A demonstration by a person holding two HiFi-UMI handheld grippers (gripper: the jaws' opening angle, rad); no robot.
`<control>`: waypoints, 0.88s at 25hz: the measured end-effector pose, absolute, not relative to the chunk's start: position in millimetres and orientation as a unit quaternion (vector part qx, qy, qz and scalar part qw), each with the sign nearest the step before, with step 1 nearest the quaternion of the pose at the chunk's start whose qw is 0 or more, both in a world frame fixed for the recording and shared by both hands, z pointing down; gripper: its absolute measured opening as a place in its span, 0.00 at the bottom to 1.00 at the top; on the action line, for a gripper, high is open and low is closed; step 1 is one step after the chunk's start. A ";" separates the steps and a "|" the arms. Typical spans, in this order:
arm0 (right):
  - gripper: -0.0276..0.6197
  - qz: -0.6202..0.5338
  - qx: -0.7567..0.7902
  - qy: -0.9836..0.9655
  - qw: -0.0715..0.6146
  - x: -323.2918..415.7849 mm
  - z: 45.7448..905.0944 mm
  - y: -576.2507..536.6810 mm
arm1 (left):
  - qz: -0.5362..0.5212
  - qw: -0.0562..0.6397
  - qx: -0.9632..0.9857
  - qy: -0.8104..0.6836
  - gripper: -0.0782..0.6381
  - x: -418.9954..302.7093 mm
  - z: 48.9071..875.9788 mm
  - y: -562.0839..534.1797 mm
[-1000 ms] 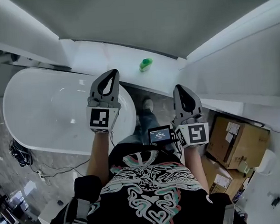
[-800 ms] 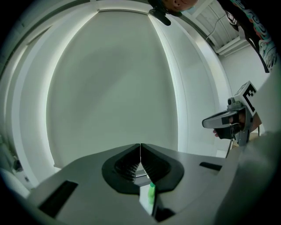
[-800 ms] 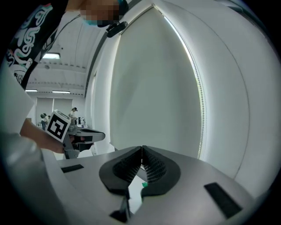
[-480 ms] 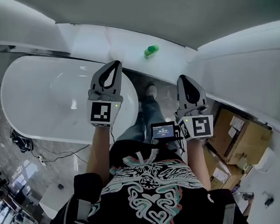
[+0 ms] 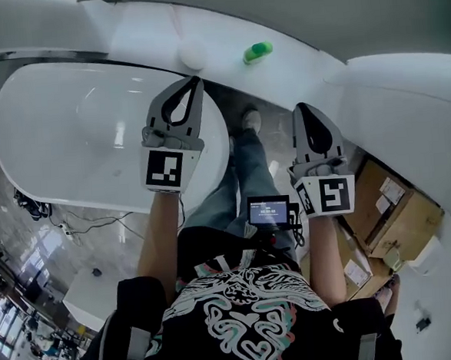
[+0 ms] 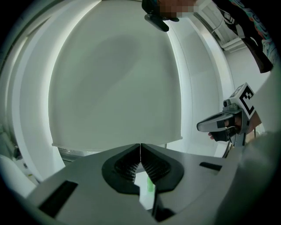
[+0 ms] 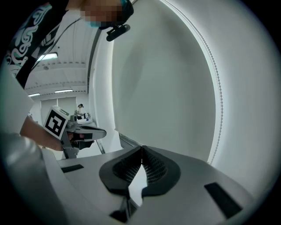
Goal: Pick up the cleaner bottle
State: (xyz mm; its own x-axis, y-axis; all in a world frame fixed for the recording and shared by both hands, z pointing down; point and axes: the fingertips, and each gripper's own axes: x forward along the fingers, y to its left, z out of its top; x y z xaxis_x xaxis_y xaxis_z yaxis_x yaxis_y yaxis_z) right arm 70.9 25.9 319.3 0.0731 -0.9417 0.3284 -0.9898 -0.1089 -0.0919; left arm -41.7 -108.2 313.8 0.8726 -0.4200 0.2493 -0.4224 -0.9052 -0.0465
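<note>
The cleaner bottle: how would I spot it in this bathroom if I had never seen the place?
Find the big white bathtub. Just beyond its right end, in the head view, runs a white ledge, and the bottle sits on it. It is the only green thing there, just right of a round white object.

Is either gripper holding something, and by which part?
Nothing. The left gripper and right gripper are shut and empty; the green plastic cleaner bottle rests untouched on the white ledge.

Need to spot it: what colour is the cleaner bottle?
Green; the cleaner bottle shows best in the head view.
</note>
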 end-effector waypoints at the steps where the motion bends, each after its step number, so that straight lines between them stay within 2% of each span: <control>1: 0.08 0.152 0.727 -0.664 0.083 73.2 323.7 26.1 | 0.124 0.004 0.968 -0.216 0.13 -39.0 318.9 -107.4; 6: 0.08 0.149 0.723 -0.667 0.099 66.5 341.3 22.4 | 0.114 0.033 0.968 -0.219 0.13 -41.8 331.7 -105.7; 22: 0.08 0.148 0.726 -0.663 0.107 69.6 391.4 21.3 | 0.130 0.053 0.967 -0.214 0.13 -40.7 389.5 -97.6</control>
State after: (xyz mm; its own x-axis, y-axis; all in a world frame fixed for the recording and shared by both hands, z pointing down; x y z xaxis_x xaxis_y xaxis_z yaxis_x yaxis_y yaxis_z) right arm 69.6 21.3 391.4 0.0766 -0.9312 0.3565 -0.9944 -0.0975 -0.0410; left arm -40.7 -97.6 389.5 0.8743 -0.4002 0.2747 -0.4276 -0.9028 0.0457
